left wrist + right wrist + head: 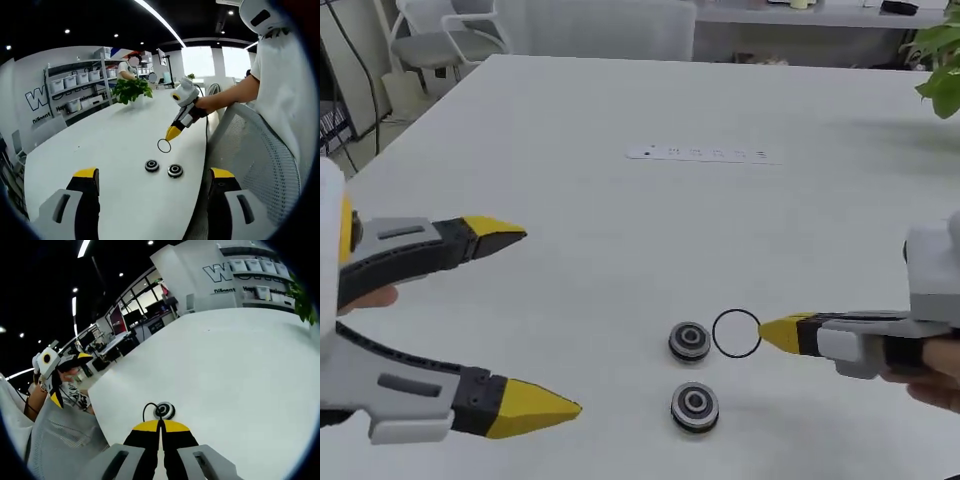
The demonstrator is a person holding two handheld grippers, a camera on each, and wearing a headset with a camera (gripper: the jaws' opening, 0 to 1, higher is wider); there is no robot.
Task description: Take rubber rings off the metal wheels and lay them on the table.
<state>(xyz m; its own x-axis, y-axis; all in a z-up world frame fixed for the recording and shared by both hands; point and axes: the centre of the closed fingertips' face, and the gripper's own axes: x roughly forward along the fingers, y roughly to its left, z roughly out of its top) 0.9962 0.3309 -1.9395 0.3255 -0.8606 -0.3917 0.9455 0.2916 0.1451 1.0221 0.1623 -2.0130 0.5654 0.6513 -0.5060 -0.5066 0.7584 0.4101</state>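
Right tongs (pixel 767 333) pinched shut on rubber ring (pixel 736 333) by its edge, just beside far metal wheel (pixel 690 341) on the surface (pixel 620 200). Left tongs (pixel 552 322) wide. I reckon ring's light, floppy; edge pinch suits.

black rubber ring (pixel 714 335) just beside the farther metal wheel (pixel 690 340); nearer metal wheel (pixel 695 407) lies flat.

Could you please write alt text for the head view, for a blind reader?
The right gripper, jaws shut, pinches a black rubber ring beside the farther metal wheel; a nearer wheel sits on the white table. The left gripper is open at left.
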